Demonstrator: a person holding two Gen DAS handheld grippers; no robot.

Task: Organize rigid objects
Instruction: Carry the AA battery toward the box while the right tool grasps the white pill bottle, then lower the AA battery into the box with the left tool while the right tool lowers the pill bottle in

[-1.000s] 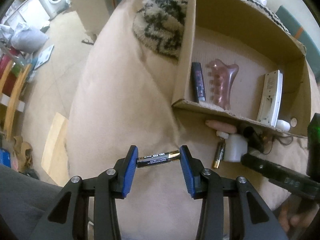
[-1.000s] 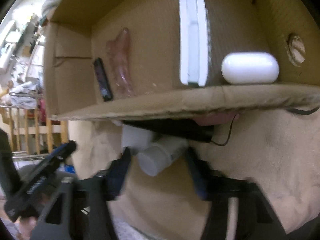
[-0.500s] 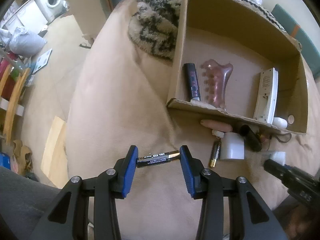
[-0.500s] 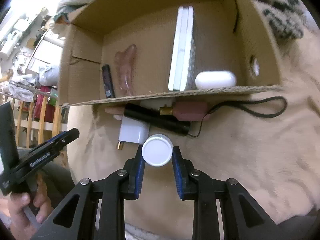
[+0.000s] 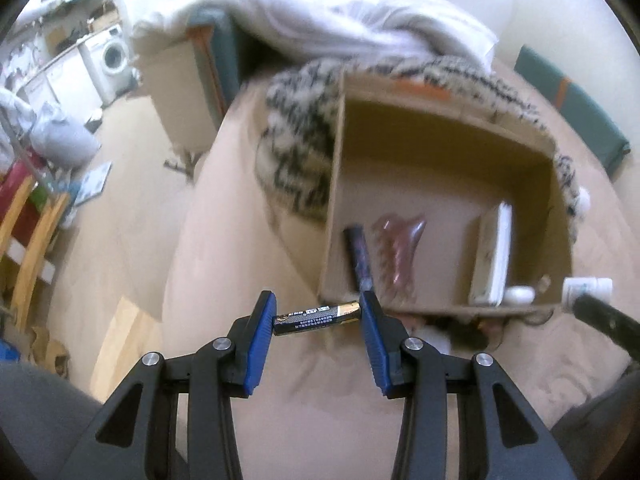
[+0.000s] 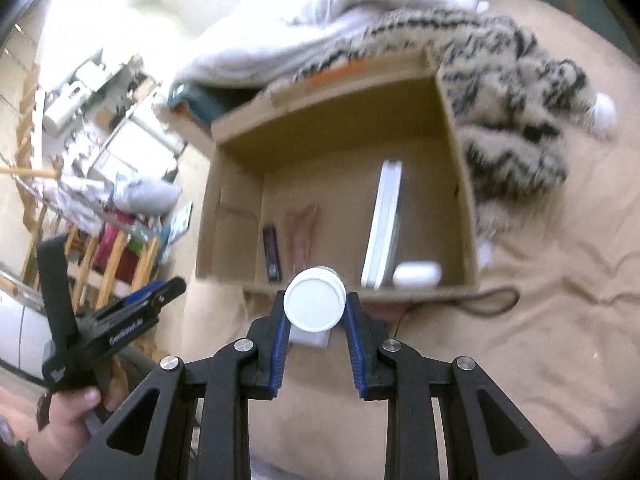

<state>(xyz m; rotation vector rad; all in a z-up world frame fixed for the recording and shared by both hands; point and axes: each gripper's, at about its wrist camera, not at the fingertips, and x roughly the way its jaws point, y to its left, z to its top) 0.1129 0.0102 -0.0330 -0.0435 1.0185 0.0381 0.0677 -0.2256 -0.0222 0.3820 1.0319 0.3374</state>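
My left gripper (image 5: pixel 318 316) is shut end to end on a black and gold battery (image 5: pixel 318 315), held above the beige bed in front of the open cardboard box (image 5: pixel 334 200). My right gripper (image 6: pixel 314 312) is shut on a small white bottle (image 6: pixel 315 306), whose round cap faces the camera; the same bottle (image 5: pixel 587 289) shows at the right edge of the left wrist view. Inside the box (image 6: pixel 460 168) lie a dark tube (image 6: pixel 272 252), a pink massager (image 6: pixel 302 232), a white flat device (image 6: pixel 384 220) and a white capsule case (image 6: pixel 417 273).
A white adapter (image 6: pixel 310 336) and a looped black cord (image 6: pixel 492 300) lie on the bed below the box front. A patterned fluffy cushion (image 6: pixel 516 128) and white bedding (image 5: pixel 320 16) sit behind the box. A hand (image 6: pixel 76 412) holds the left gripper; room clutter lies at left.
The right gripper closed on the white bottle and lifted it off the bed. Both grippers rose and tilted up, so the box now sits lower in both views. The battery stays clamped.
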